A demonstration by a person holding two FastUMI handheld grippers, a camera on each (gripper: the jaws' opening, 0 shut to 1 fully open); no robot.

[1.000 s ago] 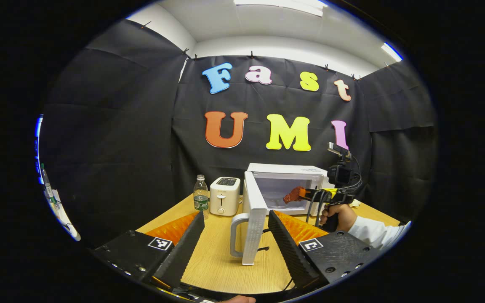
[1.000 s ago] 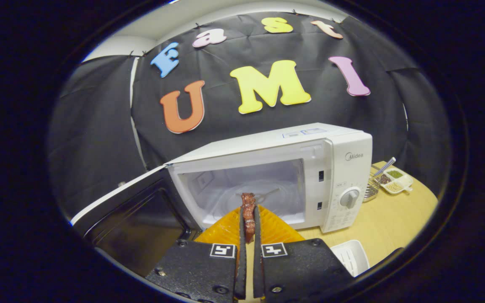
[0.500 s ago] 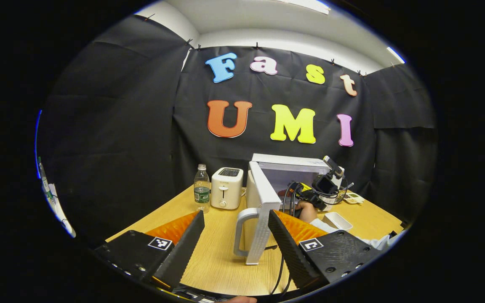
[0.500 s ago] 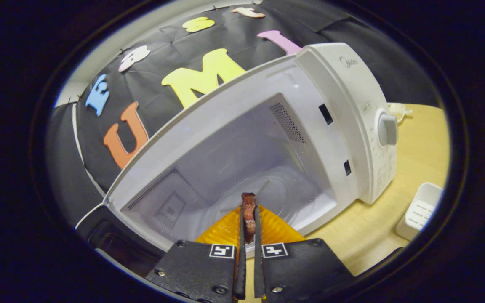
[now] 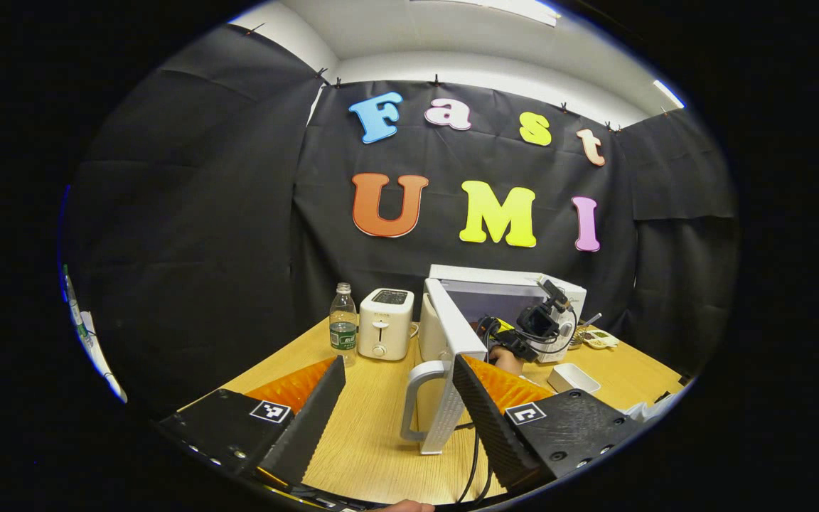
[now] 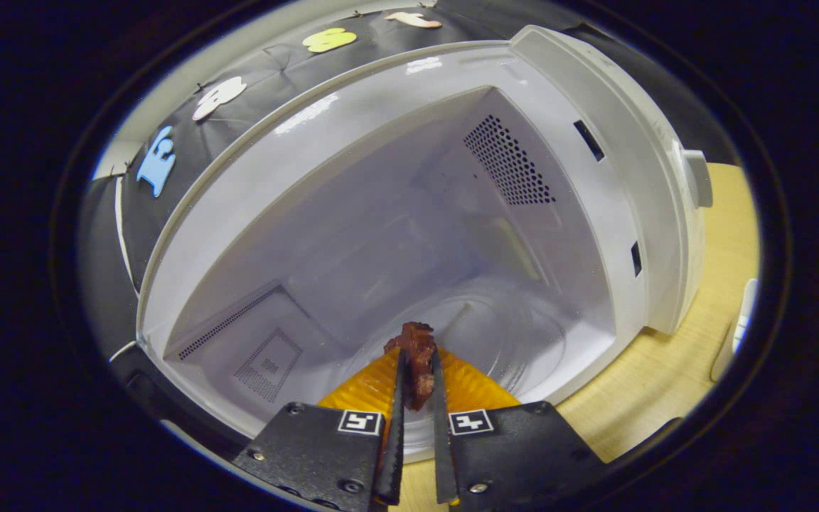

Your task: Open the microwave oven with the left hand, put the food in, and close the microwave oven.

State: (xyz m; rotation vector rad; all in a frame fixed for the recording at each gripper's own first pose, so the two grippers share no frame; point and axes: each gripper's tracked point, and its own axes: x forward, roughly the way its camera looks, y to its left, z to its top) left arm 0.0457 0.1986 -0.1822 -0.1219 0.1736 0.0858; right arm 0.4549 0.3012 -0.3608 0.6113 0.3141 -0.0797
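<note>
While clamped by right gripper (image 6: 416, 355), food (image 6: 415, 359) sits inside microwave (image 6: 381, 213).

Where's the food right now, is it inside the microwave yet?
In the right gripper view, the food is pinched between the right gripper fingers, at the microwave opening, above the glass turntable, not yet set down.

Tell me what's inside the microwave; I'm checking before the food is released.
A glass turntable lies on the microwave floor; its near part is hidden behind the right gripper and food.
</note>
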